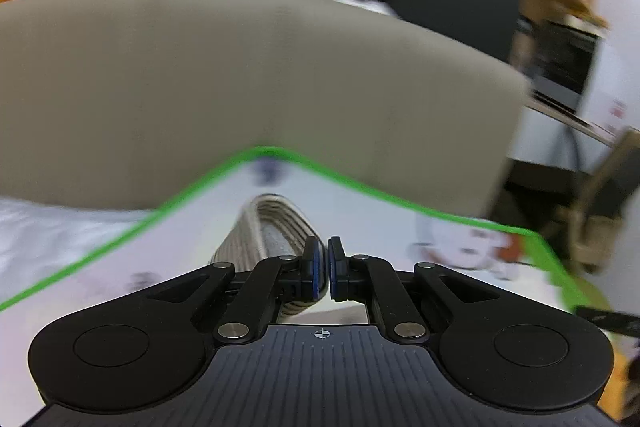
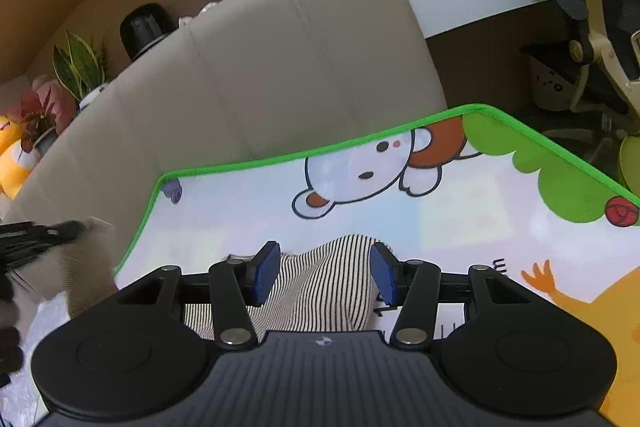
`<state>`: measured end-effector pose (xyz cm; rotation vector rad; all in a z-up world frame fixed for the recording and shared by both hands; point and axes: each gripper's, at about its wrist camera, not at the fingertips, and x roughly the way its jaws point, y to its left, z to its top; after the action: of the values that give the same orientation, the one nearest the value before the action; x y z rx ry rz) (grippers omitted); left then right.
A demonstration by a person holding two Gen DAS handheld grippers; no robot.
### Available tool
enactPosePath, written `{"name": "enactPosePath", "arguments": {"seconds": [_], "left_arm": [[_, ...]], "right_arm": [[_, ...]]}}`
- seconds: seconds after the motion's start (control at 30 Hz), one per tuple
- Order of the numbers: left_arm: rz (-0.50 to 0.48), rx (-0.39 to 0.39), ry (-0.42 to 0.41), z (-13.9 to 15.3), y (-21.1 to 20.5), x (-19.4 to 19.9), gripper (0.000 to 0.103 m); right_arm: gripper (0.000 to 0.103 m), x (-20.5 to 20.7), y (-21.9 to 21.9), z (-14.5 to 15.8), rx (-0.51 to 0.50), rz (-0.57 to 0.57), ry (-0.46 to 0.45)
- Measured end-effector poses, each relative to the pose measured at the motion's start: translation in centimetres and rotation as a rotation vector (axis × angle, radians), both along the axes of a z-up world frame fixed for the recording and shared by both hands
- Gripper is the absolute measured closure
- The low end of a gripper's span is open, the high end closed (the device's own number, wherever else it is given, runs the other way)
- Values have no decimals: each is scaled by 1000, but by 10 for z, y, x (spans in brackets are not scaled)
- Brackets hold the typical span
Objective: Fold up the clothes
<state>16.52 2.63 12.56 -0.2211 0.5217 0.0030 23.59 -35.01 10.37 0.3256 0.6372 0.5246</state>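
A striped grey-and-white garment (image 2: 320, 287) lies on a cartoon-print mat (image 2: 460, 219) with a green border. My right gripper (image 2: 324, 275) is open, its blue-padded fingers either side of the garment's bunched edge, just above it. In the left wrist view my left gripper (image 1: 323, 267) is shut, its pads nearly touching; a fold of the striped garment (image 1: 272, 227) rises just left of and behind the fingertips, and I cannot tell whether cloth is pinched. The left gripper also shows blurred at the left edge of the right wrist view (image 2: 40, 235).
A beige padded chair back (image 2: 260, 67) stands right behind the mat's far edge; it also shows in the left wrist view (image 1: 240, 75). Plants and plush toys (image 2: 48, 99) sit beyond at left. An office chair (image 2: 592, 27) and a desk stand at right.
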Motion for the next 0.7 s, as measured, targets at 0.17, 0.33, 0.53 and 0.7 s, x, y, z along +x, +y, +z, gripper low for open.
{"name": "enactPosePath", "arguments": {"seconds": [0.17, 0.33, 0.53, 0.7], "left_arm": [[-107, 34, 138, -29, -80, 37, 98], [-197, 124, 156, -39, -134, 43, 98], [-136, 146, 107, -29, -111, 20, 49], [-88, 142, 172, -48, -73, 2, 34]], "right_arm": [[52, -4, -16, -6, 42, -12, -21], [52, -8, -2, -23, 49, 103, -3], [78, -10, 89, -14, -34, 382, -26], [78, 5, 190, 11, -142, 574, 88]]}}
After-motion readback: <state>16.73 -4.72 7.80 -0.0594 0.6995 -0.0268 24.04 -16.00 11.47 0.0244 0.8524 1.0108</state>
